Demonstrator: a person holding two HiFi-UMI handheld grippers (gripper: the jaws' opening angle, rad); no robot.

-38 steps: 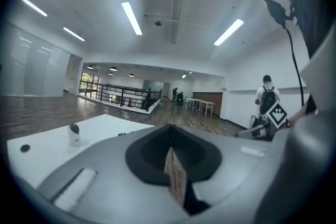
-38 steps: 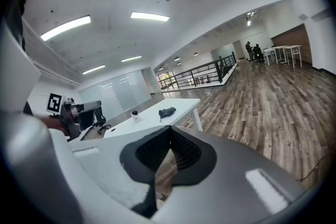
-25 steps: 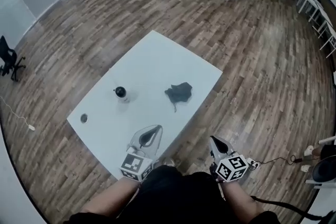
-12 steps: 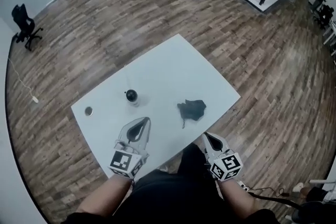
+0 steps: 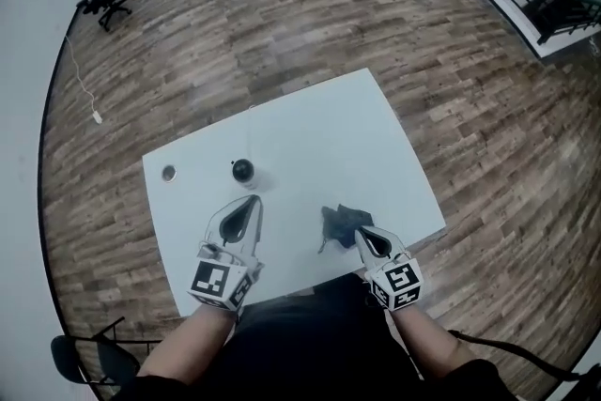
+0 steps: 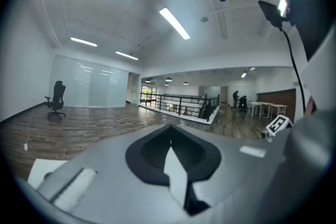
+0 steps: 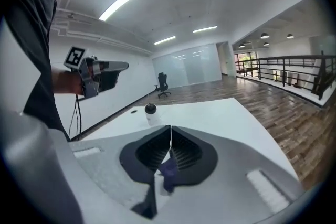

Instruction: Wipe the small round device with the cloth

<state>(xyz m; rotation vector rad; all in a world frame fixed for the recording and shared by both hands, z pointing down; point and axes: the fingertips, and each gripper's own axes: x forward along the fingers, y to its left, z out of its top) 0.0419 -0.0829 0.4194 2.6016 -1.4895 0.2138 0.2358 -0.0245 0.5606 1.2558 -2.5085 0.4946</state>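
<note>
Cloth (image 5: 340, 219), dark and crumpled, lies on smooth white worktop (image 5: 310, 131); left hand-held gripper (image 5: 251, 200) and right hand-held gripper (image 5: 361, 232) both closed, empty.

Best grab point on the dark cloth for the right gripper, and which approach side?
Pinch the bunched, raised middle of the cloth, coming down from its near side, where the right gripper sits, jaws shut. The folds there give the jaws something to bite; the thin tail and flat edges hug the table and would likely slip.

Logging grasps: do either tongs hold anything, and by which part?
Nothing is held: left tongs and right tongs are shut, empty; the cloth lies on the table.
</note>
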